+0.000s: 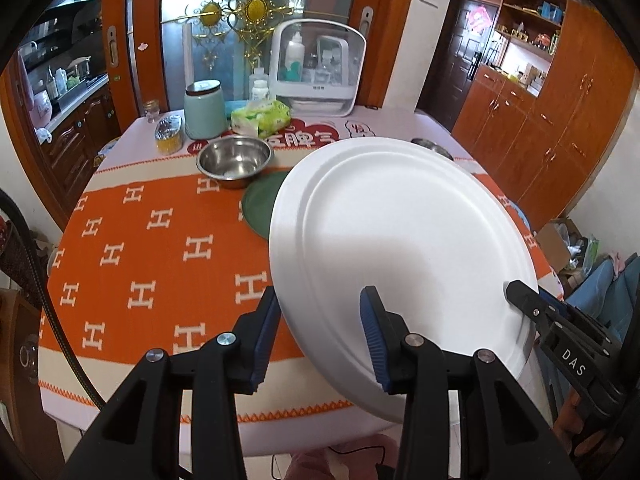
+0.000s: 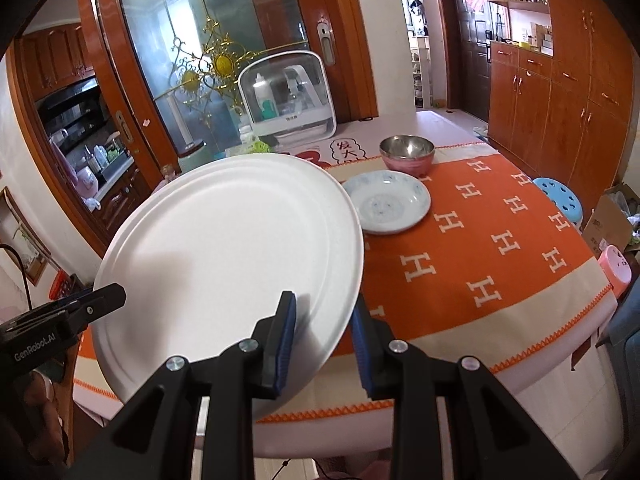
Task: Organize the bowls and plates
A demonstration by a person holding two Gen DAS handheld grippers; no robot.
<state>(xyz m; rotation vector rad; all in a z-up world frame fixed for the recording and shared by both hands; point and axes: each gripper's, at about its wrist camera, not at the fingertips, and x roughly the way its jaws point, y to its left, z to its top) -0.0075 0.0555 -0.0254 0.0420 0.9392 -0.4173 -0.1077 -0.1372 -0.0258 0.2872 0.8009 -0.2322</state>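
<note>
Left wrist view: left gripper (image 1: 320,336) and right gripper (image 2: 324,336) each clamp the white plate's (image 1: 400,232) rim.

Black left gripper (image 1: 320,332) and right gripper (image 2: 325,340), blue ribbed jaws, silver screws, white lettering.

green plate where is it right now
In the left wrist view the green plate lies on the orange tablecloth, just in front of the steel bowl, partly hidden behind the white plate.
</note>
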